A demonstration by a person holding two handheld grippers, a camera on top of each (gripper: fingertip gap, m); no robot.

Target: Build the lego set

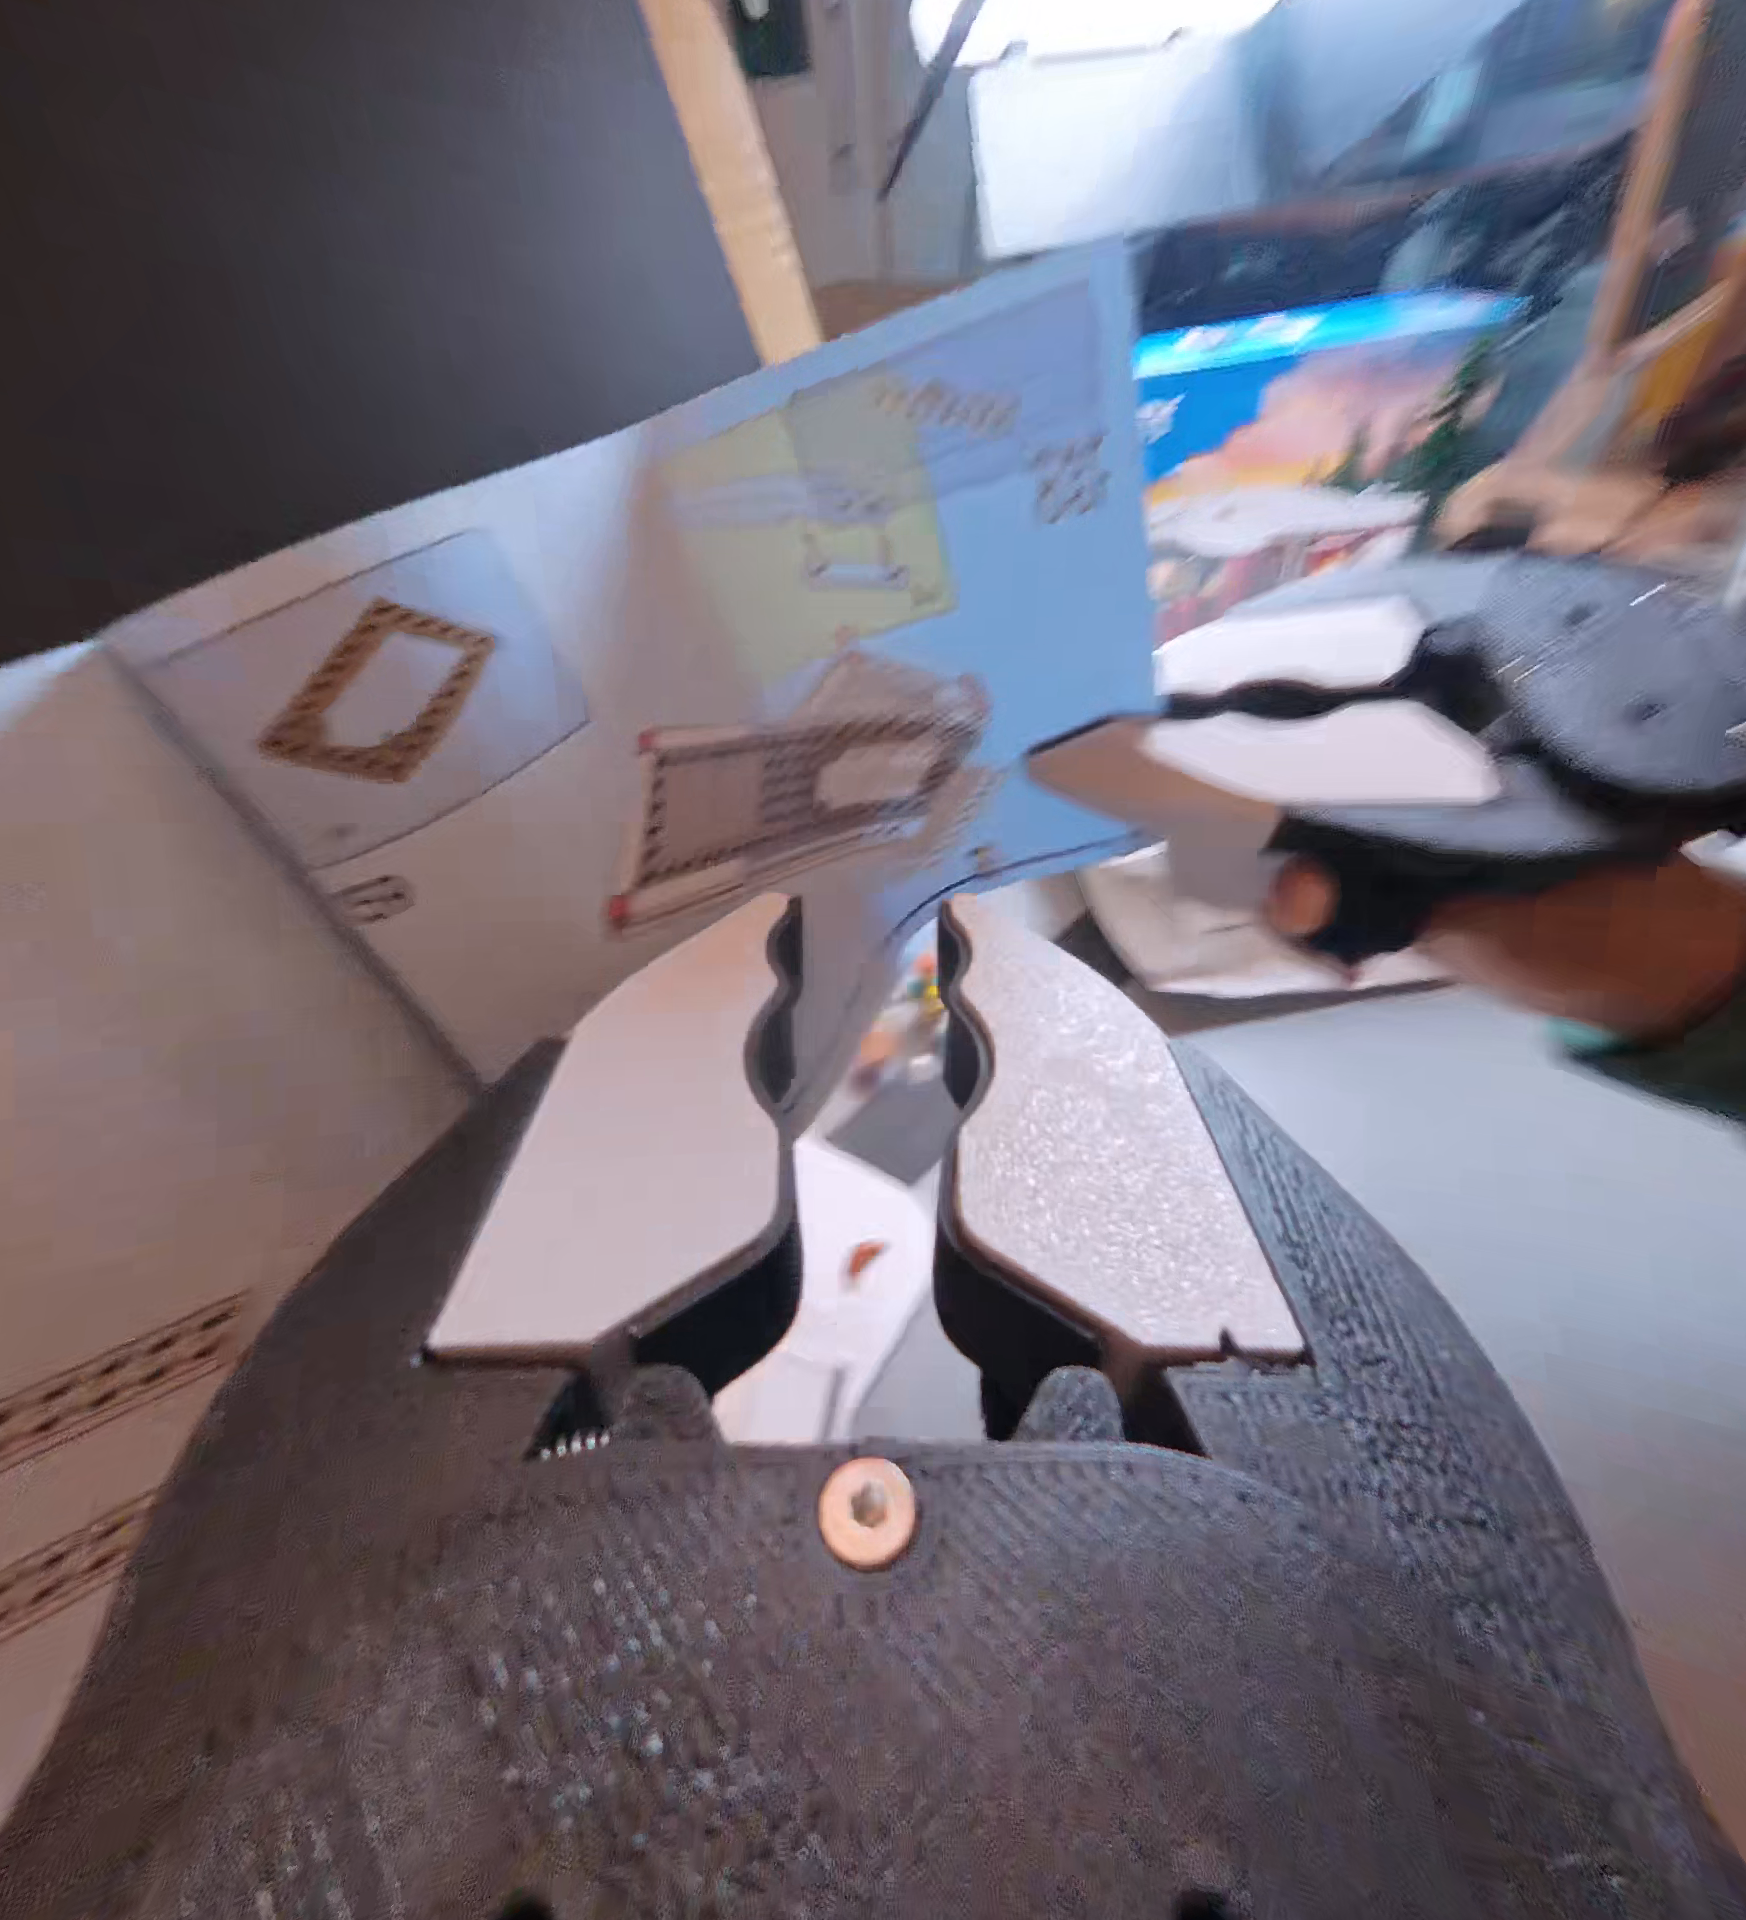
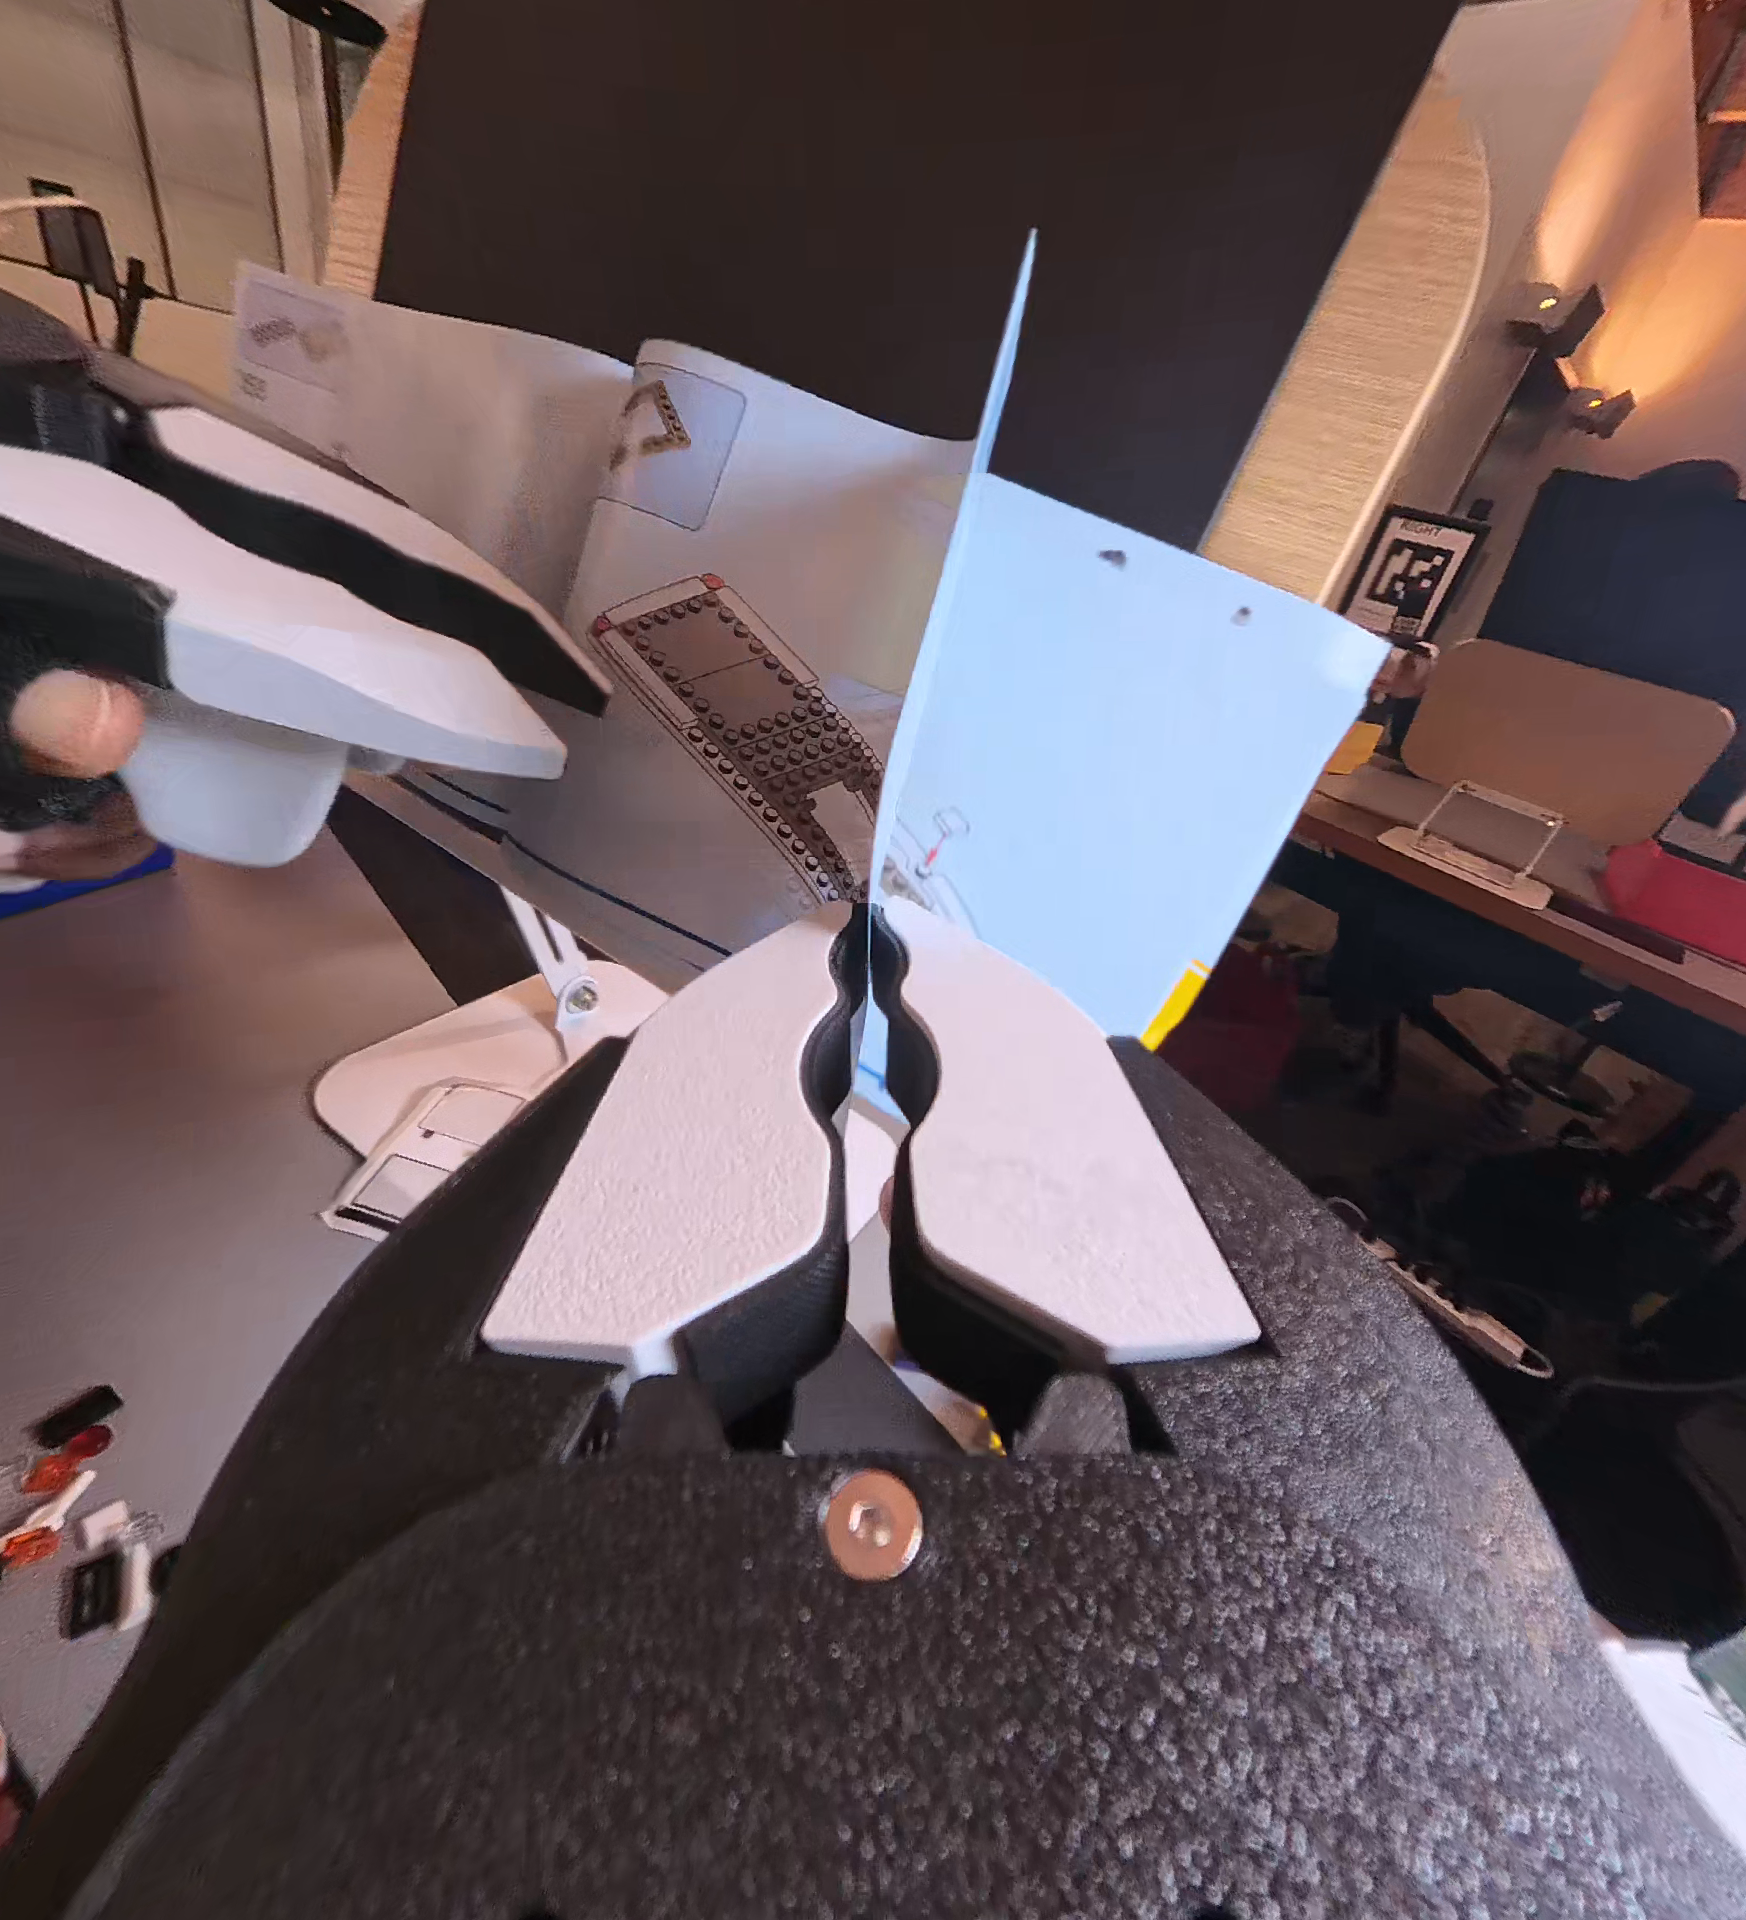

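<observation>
The instruction booklet (image 1: 412, 790) stands open on a white stand (image 2: 495, 1070). It also shows in the right wrist view (image 2: 734, 717). My right gripper (image 2: 866, 920) is shut on the lower edge of a light-blue page (image 2: 1108, 779) and holds it lifted away from the booklet. In the left wrist view, which is blurred, the right gripper (image 1: 1108, 727) pinches that page (image 1: 1035, 582) at its right edge. My left gripper (image 1: 869, 914) is open; the page's lower edge hangs between its fingers without being pressed. The left gripper also shows at the left of the right wrist view (image 2: 578, 727).
Loose lego pieces (image 2: 48, 1507) lie on the grey table (image 2: 121, 1091) at the lower left. A colourful lego box (image 1: 1295, 436) stands behind the booklet. A person's hand (image 1: 1575, 956) holds the right gripper. A red bin (image 2: 1710, 904) sits on a far table. My right fingertips sit around 7 centimetres from my left ones.
</observation>
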